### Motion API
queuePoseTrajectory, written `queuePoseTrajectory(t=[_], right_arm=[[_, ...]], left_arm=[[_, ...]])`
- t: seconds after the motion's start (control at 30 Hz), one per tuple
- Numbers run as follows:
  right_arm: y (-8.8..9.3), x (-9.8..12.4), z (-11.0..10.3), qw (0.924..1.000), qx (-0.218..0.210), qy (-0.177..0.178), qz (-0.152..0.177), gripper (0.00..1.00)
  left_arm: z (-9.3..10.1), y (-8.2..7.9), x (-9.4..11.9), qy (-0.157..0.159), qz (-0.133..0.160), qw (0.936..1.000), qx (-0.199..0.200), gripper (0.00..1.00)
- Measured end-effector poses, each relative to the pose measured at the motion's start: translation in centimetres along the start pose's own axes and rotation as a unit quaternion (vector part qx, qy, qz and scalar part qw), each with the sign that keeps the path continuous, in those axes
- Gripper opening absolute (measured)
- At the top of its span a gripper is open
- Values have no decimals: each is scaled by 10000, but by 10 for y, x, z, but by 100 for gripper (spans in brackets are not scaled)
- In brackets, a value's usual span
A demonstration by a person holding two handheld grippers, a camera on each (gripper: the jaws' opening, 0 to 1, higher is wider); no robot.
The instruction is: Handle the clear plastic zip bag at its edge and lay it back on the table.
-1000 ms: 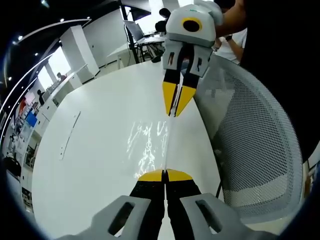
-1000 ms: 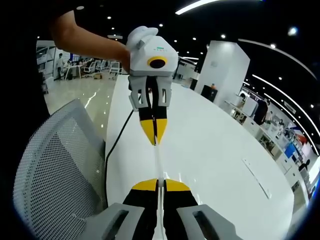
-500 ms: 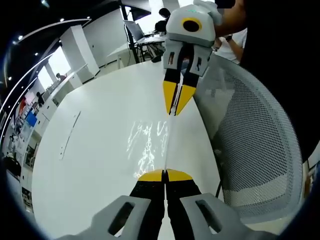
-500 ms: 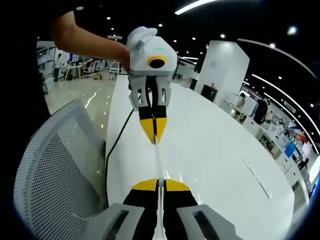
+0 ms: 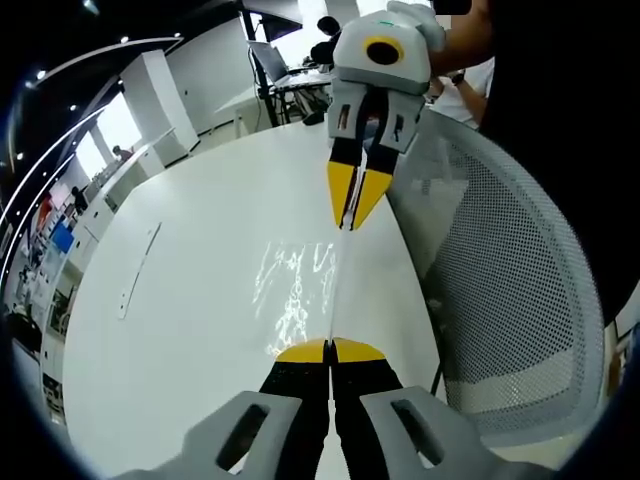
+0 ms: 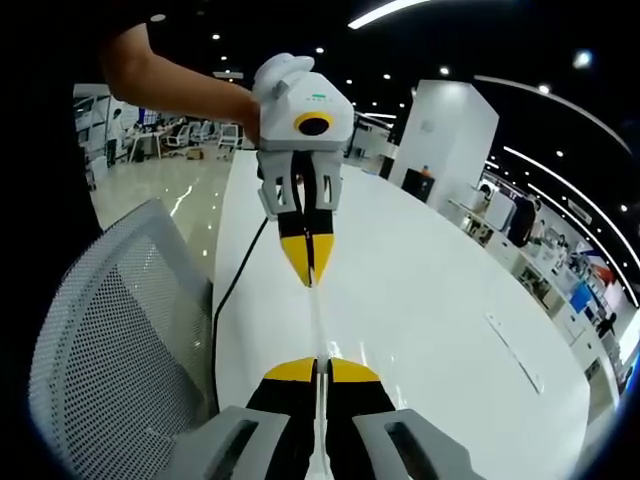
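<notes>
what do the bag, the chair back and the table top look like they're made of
Zip bag: thin clear plastic film, judging by crinkled glints and the table showing through; both grippers pinch its edge.
Chair back: pale mesh in a smooth, probably plastic frame; small holes show.
Table: smooth glossy white top, maybe laminate; the look leaves it open.

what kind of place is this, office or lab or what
Most likely a large open-plan office: a long white table, a white mesh office chair beside it, and desks with monitors and people at the far right under a dark ceiling with strip lights.
</notes>
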State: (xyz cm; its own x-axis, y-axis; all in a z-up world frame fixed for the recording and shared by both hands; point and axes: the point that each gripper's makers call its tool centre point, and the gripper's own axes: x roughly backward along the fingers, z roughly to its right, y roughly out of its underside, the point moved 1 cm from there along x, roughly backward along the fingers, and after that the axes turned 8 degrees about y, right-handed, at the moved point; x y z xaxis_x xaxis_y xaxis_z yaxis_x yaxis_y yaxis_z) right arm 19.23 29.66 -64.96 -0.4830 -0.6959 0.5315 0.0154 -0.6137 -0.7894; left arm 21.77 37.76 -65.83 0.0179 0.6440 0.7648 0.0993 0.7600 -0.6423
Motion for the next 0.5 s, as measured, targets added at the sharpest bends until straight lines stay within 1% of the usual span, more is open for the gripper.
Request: queuePoseTrajectory(t=[0.33,0.5], right_arm=[[2,1,1,10000,-36,23,-7,0],[3,2,1,10000,-37,27,-9,0]], left_arm=[[1,-2,-1,16,2,10000,10,0],[0,0,-1,24,-4,10000,12,0]])
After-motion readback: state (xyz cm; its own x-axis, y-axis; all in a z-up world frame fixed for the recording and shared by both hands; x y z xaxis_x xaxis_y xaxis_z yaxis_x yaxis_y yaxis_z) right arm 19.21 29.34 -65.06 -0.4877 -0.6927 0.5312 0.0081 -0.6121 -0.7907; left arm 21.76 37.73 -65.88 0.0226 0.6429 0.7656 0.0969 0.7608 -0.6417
